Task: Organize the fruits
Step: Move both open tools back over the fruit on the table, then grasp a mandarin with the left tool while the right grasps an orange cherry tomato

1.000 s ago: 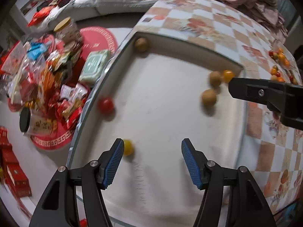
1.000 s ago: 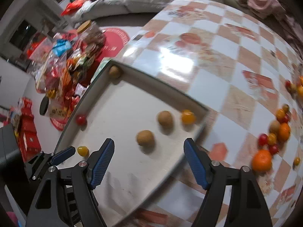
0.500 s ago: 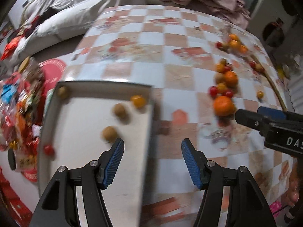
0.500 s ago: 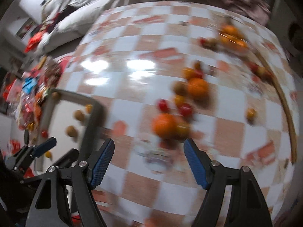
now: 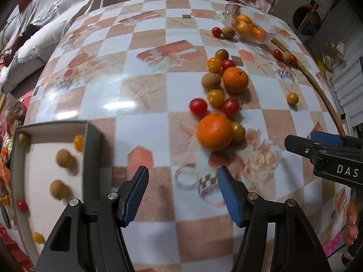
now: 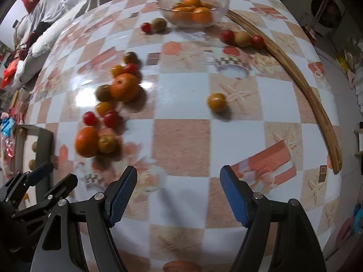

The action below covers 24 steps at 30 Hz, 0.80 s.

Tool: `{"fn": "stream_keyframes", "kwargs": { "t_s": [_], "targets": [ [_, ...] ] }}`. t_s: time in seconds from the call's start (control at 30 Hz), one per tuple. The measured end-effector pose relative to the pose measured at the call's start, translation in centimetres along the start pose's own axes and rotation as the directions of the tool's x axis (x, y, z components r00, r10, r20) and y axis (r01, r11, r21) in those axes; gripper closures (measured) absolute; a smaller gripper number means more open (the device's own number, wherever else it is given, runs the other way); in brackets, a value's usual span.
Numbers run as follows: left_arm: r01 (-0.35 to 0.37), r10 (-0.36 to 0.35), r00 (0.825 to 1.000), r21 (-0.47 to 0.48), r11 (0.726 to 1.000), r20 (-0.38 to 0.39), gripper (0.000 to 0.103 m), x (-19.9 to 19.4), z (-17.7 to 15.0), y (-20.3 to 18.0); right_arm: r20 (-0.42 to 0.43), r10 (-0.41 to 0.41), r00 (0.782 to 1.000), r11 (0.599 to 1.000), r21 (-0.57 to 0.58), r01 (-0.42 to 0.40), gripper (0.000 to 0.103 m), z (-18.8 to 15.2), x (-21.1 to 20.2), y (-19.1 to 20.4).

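Observation:
A heap of fruit lies on the checkered table: a near orange, a far orange, red and yellow cherry tomatoes and a kiwi. A lone yellow tomato sits apart. A grey tray at the left holds several small fruits. A glass bowl holds oranges. My left gripper is open and empty, short of the near orange. My right gripper is open and empty over bare table.
A curved wooden strip runs along the table's right side, with three small fruits against it. A sofa with clothes is behind the table. Snack packets lie on the floor at the left.
Both grippers have swung right, away from the tray and toward the fruit heap. The tray has slid to the left edge of both views. Both stay open.

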<state>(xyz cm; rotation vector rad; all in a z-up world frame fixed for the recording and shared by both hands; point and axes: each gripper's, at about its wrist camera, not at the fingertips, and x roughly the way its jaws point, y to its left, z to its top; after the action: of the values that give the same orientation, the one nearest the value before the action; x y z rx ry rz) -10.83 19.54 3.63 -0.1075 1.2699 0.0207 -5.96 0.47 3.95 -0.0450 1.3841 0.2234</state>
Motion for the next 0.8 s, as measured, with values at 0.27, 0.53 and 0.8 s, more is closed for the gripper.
{"fn": "stream_keyframes", "kwargs": {
  "t_s": [0.27,0.53,0.8],
  "targets": [
    [0.006,-0.006,1.0,0.012,1.0,0.002,0.039,1.9,1.4,-1.2,0.019,-0.015,1.0,1.0,-0.006,0.015,0.024,1.6,1.4,-1.6],
    [0.027,-0.028,0.999,0.019,0.999,0.035,0.039,2.3,2.9,-2.1,0.048,-0.034,0.998,0.999,-0.02,0.035,0.028,3.3,2.3,-2.0],
    [0.054,-0.055,0.998,0.029,0.998,0.042,0.039,2.3,3.7,-2.9,0.09,-0.063,0.994,0.998,-0.014,0.064,0.06,5.1,2.3,-2.4]
  ]
}}
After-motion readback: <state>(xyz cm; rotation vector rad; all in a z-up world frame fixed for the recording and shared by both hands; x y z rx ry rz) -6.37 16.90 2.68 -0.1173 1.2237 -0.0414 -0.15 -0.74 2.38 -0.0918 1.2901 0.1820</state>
